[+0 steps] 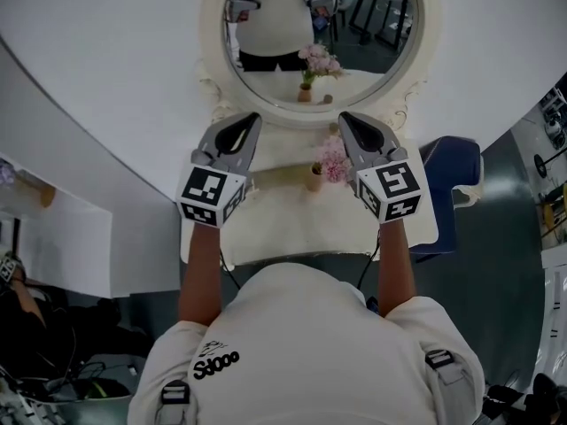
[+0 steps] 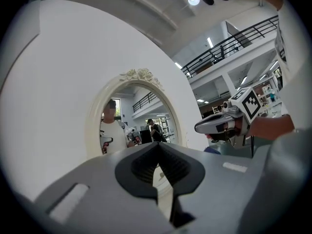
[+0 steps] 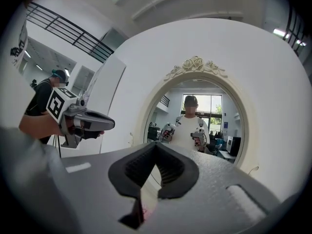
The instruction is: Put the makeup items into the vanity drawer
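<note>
Hovering before mirror (image 1: 283, 16): left hand-held gripper (image 1: 252, 119), right hand-held gripper (image 1: 344, 119), both closed, empty. Risk: knocking flower vase (image 1: 315, 181) between them when lowering.

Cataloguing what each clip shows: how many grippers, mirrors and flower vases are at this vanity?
Grippers: 2, the left gripper and the right gripper, jaws shut and empty
Mirror: 1
Flower vase: 1, its reflection not counted
Total: 4
</note>
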A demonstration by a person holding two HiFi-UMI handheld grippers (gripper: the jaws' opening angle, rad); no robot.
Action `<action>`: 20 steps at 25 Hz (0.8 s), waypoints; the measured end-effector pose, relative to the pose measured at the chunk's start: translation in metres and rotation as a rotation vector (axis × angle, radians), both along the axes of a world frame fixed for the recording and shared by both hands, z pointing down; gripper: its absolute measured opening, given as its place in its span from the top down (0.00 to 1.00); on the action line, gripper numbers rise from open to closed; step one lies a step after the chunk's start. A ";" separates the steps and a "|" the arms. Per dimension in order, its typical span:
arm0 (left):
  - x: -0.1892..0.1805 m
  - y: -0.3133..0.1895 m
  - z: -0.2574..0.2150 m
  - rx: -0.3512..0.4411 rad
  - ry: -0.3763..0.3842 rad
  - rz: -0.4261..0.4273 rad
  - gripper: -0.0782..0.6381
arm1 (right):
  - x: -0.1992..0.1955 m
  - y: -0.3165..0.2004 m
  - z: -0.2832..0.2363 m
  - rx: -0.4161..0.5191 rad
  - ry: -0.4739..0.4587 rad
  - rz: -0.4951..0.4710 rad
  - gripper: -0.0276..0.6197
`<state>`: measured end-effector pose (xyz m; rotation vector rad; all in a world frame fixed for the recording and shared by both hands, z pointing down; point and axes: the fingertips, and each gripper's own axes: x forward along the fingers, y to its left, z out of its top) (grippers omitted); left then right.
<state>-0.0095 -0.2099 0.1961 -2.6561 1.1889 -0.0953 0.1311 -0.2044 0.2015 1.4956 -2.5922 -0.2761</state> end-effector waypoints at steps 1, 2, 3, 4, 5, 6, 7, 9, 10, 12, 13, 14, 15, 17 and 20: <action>0.000 0.001 -0.001 0.002 0.005 0.001 0.87 | -0.001 0.000 0.000 0.000 0.001 -0.003 0.95; 0.000 0.002 -0.002 0.004 0.005 0.001 0.87 | -0.003 0.001 0.000 -0.001 0.005 -0.006 0.95; 0.000 0.003 -0.002 0.006 0.002 0.000 0.87 | -0.004 0.001 0.001 -0.001 0.008 -0.009 0.95; 0.000 0.004 -0.001 0.007 -0.002 -0.002 0.87 | -0.005 0.001 0.001 -0.002 0.010 -0.012 0.95; 0.000 0.004 -0.001 0.007 -0.004 -0.004 0.87 | -0.006 0.002 0.002 -0.003 0.011 -0.014 0.95; 0.000 0.005 0.000 0.006 -0.006 -0.006 0.87 | -0.007 0.002 0.003 -0.004 0.012 -0.016 0.95; 0.000 0.006 0.000 0.005 -0.006 -0.007 0.87 | -0.007 0.003 0.004 -0.005 0.012 -0.016 0.95; 0.000 0.008 0.002 0.000 -0.004 -0.006 0.87 | -0.007 0.003 0.005 -0.009 0.012 -0.015 0.95; 0.000 0.008 0.002 -0.003 -0.003 -0.006 0.87 | -0.008 0.003 0.006 -0.011 0.013 -0.015 0.95; -0.001 0.010 0.004 -0.008 -0.004 -0.006 0.87 | -0.010 0.004 0.007 -0.015 0.016 -0.017 0.95; -0.001 0.011 0.004 -0.010 -0.005 -0.007 0.87 | -0.010 0.005 0.008 -0.016 0.017 -0.018 0.95; -0.001 0.012 0.005 -0.012 -0.005 -0.007 0.87 | -0.011 0.005 0.008 -0.018 0.018 -0.019 0.95; -0.002 0.013 0.005 -0.013 -0.006 -0.007 0.87 | -0.011 0.006 0.009 -0.018 0.019 -0.019 0.95; -0.002 0.014 0.005 -0.015 -0.008 -0.008 0.87 | -0.012 0.008 0.008 -0.019 0.019 -0.020 0.95; -0.003 0.017 0.005 -0.015 -0.008 -0.009 0.87 | -0.013 0.010 0.007 -0.017 0.022 -0.022 0.95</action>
